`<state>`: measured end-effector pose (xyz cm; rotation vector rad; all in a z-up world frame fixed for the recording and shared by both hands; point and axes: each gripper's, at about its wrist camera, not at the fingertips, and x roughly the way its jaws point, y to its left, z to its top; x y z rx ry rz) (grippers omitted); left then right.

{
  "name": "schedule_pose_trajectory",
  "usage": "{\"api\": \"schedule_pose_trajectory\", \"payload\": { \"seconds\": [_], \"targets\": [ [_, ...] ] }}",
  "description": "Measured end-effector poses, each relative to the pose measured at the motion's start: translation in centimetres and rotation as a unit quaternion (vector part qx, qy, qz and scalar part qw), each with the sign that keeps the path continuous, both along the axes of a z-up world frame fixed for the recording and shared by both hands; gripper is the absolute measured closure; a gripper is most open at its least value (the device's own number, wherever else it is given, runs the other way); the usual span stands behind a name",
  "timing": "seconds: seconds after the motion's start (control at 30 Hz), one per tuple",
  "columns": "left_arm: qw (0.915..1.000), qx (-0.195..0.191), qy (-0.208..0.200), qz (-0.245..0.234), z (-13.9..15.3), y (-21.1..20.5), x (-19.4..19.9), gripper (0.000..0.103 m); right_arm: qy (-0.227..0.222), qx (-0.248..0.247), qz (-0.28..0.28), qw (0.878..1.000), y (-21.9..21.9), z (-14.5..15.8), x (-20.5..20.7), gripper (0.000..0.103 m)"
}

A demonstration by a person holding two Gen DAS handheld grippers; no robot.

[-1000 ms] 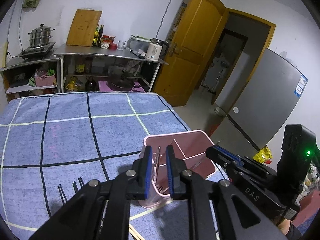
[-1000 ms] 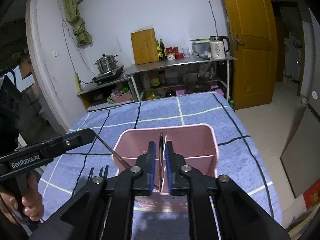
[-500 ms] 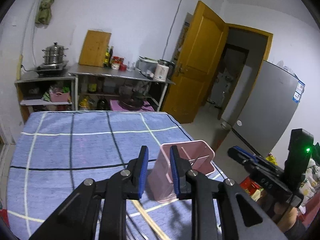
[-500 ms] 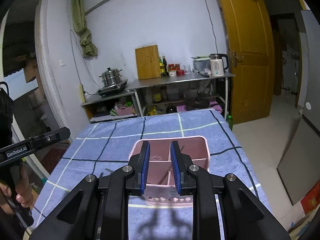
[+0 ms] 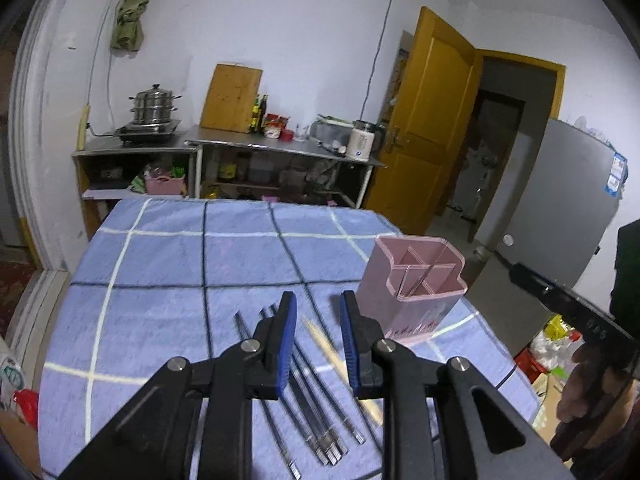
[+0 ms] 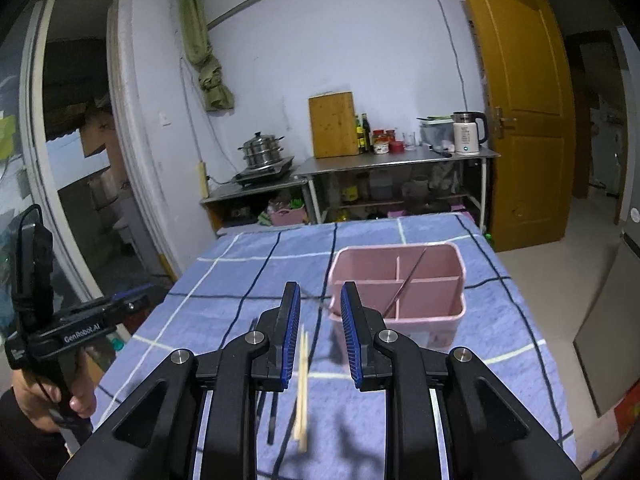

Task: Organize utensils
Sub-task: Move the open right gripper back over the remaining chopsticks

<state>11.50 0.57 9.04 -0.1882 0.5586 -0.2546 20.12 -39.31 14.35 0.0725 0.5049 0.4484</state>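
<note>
Over blue cloth (image 5: 240,264): both claws, left claw (image 5: 318,344) & right claw (image 6: 320,336), open, empty; pink caddy (image 6: 400,284) ahead.

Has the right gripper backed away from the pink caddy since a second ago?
Yes. The right gripper has pulled back toward the near table edge: the pink caddy now sits clear beyond its empty jaws, with wooden chopsticks below them.

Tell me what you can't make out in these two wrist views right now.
- Left wrist view: the dark chopsticks lie partly hidden under the left gripper.
- Right wrist view: the wooden chopsticks are blurred, so their count is unclear.
- Both views: the pink caddy walls hide its bottom.
</note>
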Motion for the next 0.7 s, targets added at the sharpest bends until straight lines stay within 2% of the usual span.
{"api": "schedule_pose_trajectory", "payload": {
  "seconds": [0.17, 0.33, 0.7],
  "targets": [
    [0.9999, 0.002, 0.008, 0.013, -1.7, 0.8, -1.8, 0.078, 0.013, -0.009, 0.010, 1.000, 0.9, -1.6, -1.4, 0.081],
    [0.9996, 0.002, 0.017, 0.021, -3.2, 1.3, -3.2, 0.068, 0.033, -0.021, 0.022, 0.999, 1.8, -3.8, -2.4, 0.081],
    [0.9975, -0.010, 0.061, 0.035, -6.9, 1.9, -2.6, 0.067, 0.060, -0.053, 0.058, 0.995, 4.8, -6.7, -2.1, 0.081]
  ]
}}
